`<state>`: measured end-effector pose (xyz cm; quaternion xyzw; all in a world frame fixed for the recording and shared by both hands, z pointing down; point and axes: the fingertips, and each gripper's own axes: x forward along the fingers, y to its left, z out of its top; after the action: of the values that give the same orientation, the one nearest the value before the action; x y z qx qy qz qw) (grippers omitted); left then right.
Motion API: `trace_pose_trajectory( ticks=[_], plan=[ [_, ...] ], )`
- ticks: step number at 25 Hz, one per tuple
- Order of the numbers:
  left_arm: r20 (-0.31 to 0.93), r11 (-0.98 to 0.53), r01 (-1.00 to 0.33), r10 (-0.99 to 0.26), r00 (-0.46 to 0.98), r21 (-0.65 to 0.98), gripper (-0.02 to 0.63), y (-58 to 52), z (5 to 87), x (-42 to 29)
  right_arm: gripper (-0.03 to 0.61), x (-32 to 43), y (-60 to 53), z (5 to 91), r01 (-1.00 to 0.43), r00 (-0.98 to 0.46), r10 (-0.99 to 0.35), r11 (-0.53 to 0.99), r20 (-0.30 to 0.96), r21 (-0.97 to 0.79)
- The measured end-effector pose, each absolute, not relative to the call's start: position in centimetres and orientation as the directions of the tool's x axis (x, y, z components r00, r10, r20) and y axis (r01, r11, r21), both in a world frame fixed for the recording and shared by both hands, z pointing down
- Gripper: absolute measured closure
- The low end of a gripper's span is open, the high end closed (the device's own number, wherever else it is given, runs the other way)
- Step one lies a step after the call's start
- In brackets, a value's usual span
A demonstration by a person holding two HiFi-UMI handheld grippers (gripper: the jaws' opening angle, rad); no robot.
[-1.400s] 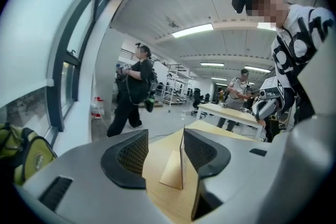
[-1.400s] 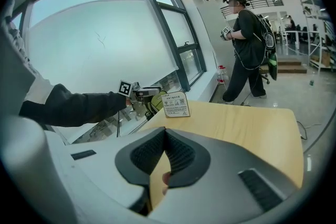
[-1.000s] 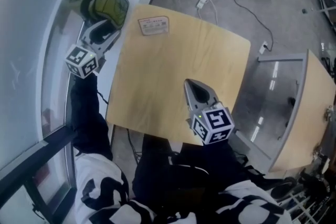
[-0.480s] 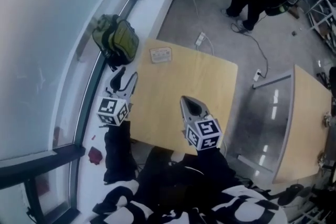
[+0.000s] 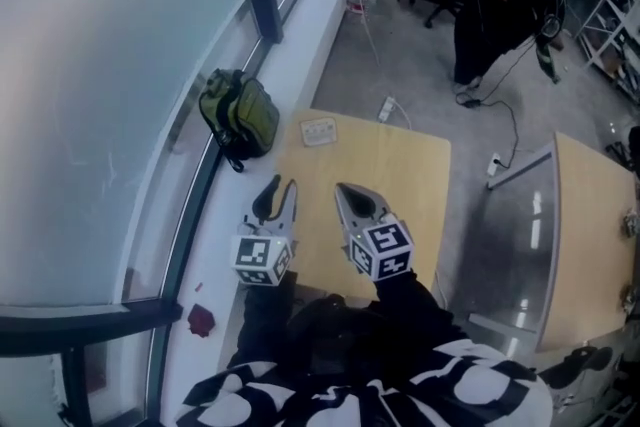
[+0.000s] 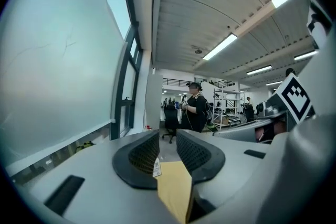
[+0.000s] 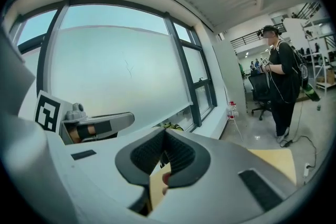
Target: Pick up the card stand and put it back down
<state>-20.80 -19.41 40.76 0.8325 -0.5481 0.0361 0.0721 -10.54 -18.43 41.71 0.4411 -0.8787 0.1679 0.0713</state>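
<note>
Two grippers: left gripper (image 5: 281, 187) and right gripper (image 5: 346, 191), side by side over the near half of the wooden table (image 5: 410, 180), both aimed toward its far edge.
Left jaws: closing, with a narrow gap left between the pads; nothing in that gap, only tabletop showing beneath.
Right jaws: clenched together at the tips, grasping nothing.
One card stand: small pale card stand (image 5: 319, 131) at the far left corner of the wooden table, well apart from both grippers and untouched.
Card stand direction: printed face turned up toward the head view; long axis roughly along the table's far edge, slightly slanted; standing or lying flat unclear.
Two tables: the wooden one under the grippers, plus a second table (image 5: 592, 245) off to the right across a strip of grey floor.
One backpack: green backpack (image 5: 240, 113) on the window ledge, just beside the far left corner, near the card stand.
One other person: dark-clothed person (image 5: 500, 0) standing well beyond the tables.
</note>
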Motion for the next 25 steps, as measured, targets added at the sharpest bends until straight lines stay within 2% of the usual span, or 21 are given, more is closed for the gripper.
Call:
trace_pose_trajectory(
  ticks=[2, 6, 12, 17, 25],
  plan=[
    [0.109, -0.395, -0.912, -0.907, 0.407, 0.112, 0.541, -18.9, 40.3, -20.0, 0.558, -10.9, -18.2, 40.3, -0.792, -0.610, -0.753, 0.567, 0.247, -0.226],
    [0.081, -0.387, -0.916, -0.915, 0.395, 0.103, 0.605, -19.0, 39.5, -18.5, 0.558, -11.1, -18.2, 38.9, -0.794, -0.607, -0.764, 0.573, 0.219, -0.203],
    [0.091, -0.350, -0.937, -0.932, 0.350, 0.008, 0.609, -18.9, 38.7, -18.6, 0.558, -10.2, -18.3, 38.6, -0.831, -0.556, -0.805, 0.531, 0.206, -0.165],
    [0.084, -0.363, -0.932, -0.928, 0.363, 0.004, 0.609, -18.7, 38.5, -18.1, 0.561, -9.6, -18.3, 38.5, -0.861, -0.507, -0.834, 0.503, 0.217, -0.078],
    [0.075, -0.376, -0.927, -0.924, 0.375, 0.006, 0.609, -18.7, 38.8, -17.8, 0.561, -8.7, -18.3, 38.1, -0.887, -0.460, -0.865, 0.457, 0.200, -0.064]
  ],
)
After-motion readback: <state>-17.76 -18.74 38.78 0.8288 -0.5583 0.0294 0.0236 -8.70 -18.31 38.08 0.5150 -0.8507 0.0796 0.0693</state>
